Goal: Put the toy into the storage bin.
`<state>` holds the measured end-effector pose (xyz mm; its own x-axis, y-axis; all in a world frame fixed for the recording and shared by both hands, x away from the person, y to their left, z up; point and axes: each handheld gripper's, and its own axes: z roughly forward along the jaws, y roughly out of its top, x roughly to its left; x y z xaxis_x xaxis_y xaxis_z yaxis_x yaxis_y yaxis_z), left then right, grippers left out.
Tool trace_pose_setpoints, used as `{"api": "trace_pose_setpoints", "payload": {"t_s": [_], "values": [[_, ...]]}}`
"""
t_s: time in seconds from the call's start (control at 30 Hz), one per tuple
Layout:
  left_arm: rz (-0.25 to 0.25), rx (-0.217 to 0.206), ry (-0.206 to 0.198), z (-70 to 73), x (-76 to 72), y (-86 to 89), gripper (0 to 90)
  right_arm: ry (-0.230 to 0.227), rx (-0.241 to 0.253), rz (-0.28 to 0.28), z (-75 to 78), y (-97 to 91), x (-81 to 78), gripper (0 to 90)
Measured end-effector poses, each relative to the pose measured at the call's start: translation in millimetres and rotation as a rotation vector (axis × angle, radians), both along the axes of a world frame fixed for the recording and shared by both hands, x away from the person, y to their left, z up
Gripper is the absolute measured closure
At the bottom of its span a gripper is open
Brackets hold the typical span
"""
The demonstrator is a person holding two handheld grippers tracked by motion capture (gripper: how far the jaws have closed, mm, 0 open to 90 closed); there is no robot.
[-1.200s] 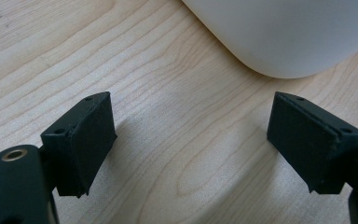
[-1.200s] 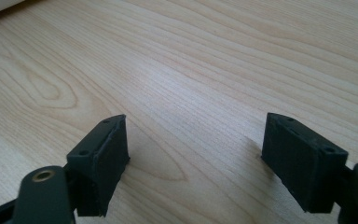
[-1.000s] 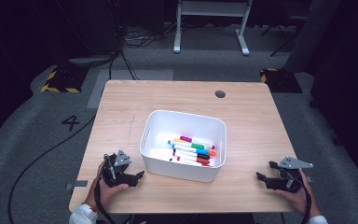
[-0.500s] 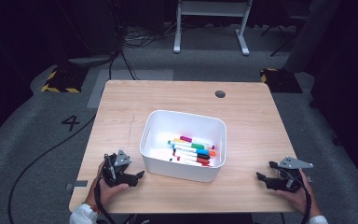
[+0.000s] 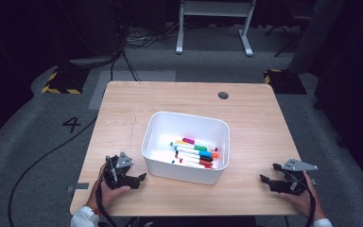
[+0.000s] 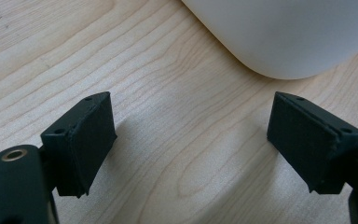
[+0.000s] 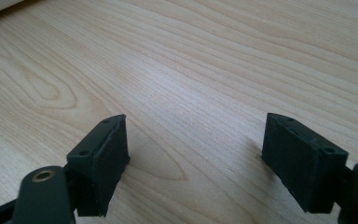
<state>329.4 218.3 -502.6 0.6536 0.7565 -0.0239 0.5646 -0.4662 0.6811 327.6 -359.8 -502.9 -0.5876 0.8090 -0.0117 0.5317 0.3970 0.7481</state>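
Left gripper [image 5: 139, 178] rests low on the table [image 5: 179, 97] near its front left corner, jaws spread wide and empty, bare wood grain between them in the left gripper view [image 6: 191, 140]; it points toward the white bin [image 5: 157, 124], whose rounded near corner [image 6: 289, 42] sits just ahead of the jaws, near but not touching. Right gripper [image 5: 268, 174] lies at the front right corner, jaws also wide apart with nothing in them [image 7: 196, 154], aimed inward across open wood, well apart from the bin's right wall; a sliver of white at the top left edge of the right gripper view is probably the bin, too little to be sure. Both hands hold the tools flat by the table edge, reads as a parked ready pose either side of the bin, jaws open so either one can go in for a grab. Markers [image 5: 194, 153] lie in a loose stack inside the bin, toward its front right part, roughly parallel, caps in purple, green, blue, orange, red showing. Bin sits about mid-table, slightly toward the person, within reach of both sides. Round dark hole [image 5: 223, 95] near the far table edge. Judgement: no marker is gripped yet; the work looks to be at a rest point with the markers all in the bin.
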Motion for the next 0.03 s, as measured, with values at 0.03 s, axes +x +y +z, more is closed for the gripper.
{"api": "trace_pose_setpoints", "payload": {"t_s": [0.03], "values": [[0.0, 0.0, 0.001, 0.0, 0.0, 0.0, 15.2, 0.001, 0.0, 0.0, 0.0, 0.0, 0.0, 22.8]]}}
